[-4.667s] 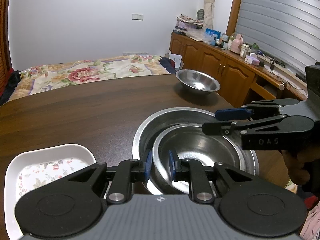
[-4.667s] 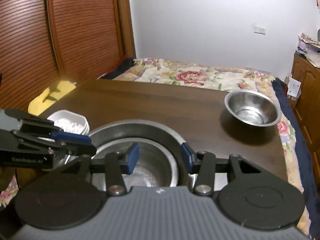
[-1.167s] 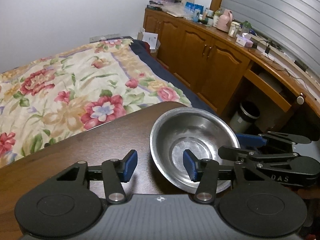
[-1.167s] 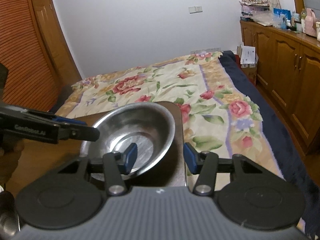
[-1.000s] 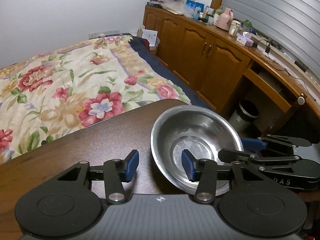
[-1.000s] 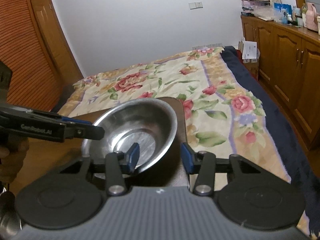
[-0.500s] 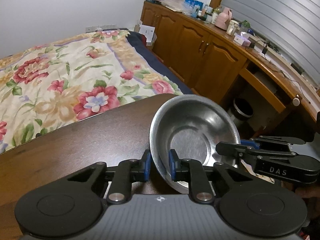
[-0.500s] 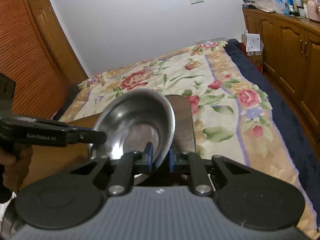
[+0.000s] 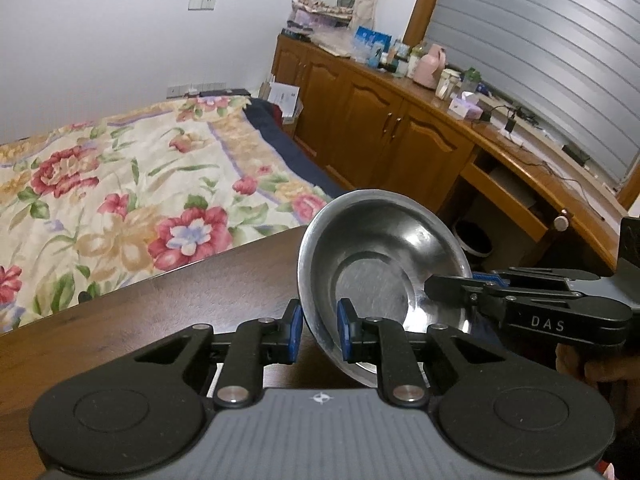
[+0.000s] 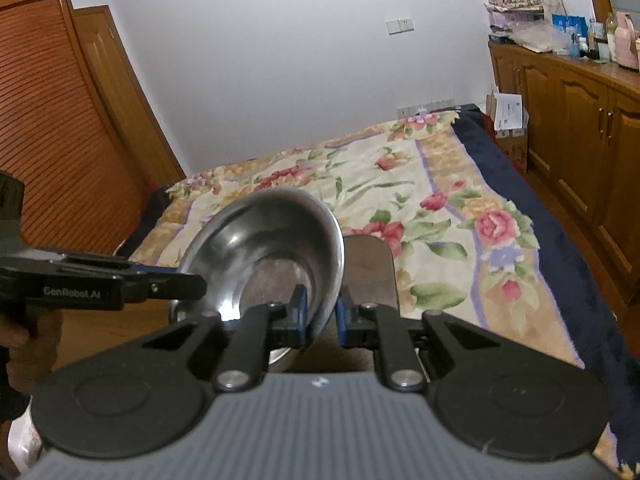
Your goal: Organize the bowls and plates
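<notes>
A small steel bowl (image 9: 384, 256) hangs tilted above the corner of the dark wooden table (image 9: 160, 312), gripped from two sides. My left gripper (image 9: 318, 330) is shut on its near left rim. My right gripper (image 10: 320, 316) is shut on the opposite rim of the same steel bowl (image 10: 272, 248). In the left wrist view the right gripper (image 9: 448, 284) reaches the bowl from the right. In the right wrist view the left gripper (image 10: 188, 280) comes in from the left. The other bowls and the plate are out of view.
The table corner (image 10: 368, 264) ends just beyond the bowl. Past it lies a bed with a floral cover (image 9: 120, 200). Wooden cabinets (image 9: 384, 136) with clutter on top line the right wall. A slatted wooden door (image 10: 60, 140) stands to the left. A hand (image 10: 24, 356) holds the left gripper.
Both grippers closed on the bowl's rim within the last second and have lifted it off the table, tilting it. Several seconds ago they were over the stacked bowls.
</notes>
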`<move>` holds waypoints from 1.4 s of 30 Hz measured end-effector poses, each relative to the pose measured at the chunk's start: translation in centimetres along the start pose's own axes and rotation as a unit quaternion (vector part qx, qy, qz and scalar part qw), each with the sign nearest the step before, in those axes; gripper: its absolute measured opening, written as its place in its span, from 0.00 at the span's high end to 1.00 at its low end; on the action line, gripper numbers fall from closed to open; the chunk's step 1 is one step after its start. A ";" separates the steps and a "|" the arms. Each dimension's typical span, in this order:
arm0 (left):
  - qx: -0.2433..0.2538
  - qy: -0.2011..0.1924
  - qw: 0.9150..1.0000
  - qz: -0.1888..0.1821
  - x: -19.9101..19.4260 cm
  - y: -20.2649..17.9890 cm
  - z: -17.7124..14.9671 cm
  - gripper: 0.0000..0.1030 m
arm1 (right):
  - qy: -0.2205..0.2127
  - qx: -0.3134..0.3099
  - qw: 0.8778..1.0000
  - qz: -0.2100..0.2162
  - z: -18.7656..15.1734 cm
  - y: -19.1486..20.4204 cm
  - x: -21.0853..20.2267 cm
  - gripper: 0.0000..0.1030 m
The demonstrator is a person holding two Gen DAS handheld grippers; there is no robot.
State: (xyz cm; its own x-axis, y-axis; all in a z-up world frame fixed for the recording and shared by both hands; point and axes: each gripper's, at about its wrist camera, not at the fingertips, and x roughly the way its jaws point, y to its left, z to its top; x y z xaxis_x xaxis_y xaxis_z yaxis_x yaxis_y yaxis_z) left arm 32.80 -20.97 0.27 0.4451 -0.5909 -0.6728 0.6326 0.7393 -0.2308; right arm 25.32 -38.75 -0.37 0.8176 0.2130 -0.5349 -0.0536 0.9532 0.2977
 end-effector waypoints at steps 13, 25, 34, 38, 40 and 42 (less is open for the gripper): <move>0.012 -0.025 1.000 -0.010 -3.8 -2.7 -0.7 0.80 | -0.019 0.001 1.000 0.001 0.7 0.6 -3.4 0.84; 0.017 -0.045 0.999 0.000 -8.5 -3.6 -2.7 0.80 | -0.028 -0.015 0.999 0.012 -0.3 3.0 -5.3 0.84; 0.015 -0.048 0.999 0.004 -11.2 -3.0 -5.1 0.80 | -0.020 -0.018 0.999 0.025 -2.0 5.2 -5.9 0.84; 0.011 -0.044 0.999 0.005 -12.0 -2.4 -6.4 0.80 | -0.006 -0.016 0.999 0.032 -3.3 6.2 -5.6 0.84; 0.008 -0.042 0.999 0.005 -12.5 -2.0 -7.2 0.80 | 0.000 -0.016 0.999 0.035 -4.0 6.8 -5.6 0.84; 0.003 -0.038 0.999 0.005 -12.8 -1.7 -8.0 0.80 | 0.006 -0.017 0.999 0.038 -4.6 7.4 -5.4 0.84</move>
State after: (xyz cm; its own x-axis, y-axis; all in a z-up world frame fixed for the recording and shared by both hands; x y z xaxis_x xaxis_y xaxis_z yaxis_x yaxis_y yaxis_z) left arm 20.96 -12.03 3.64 0.4990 -0.6060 -0.6195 0.6316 0.7438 -0.2188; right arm 17.89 -31.86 1.05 0.8029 0.2884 -0.5217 -0.1360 0.9407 0.3107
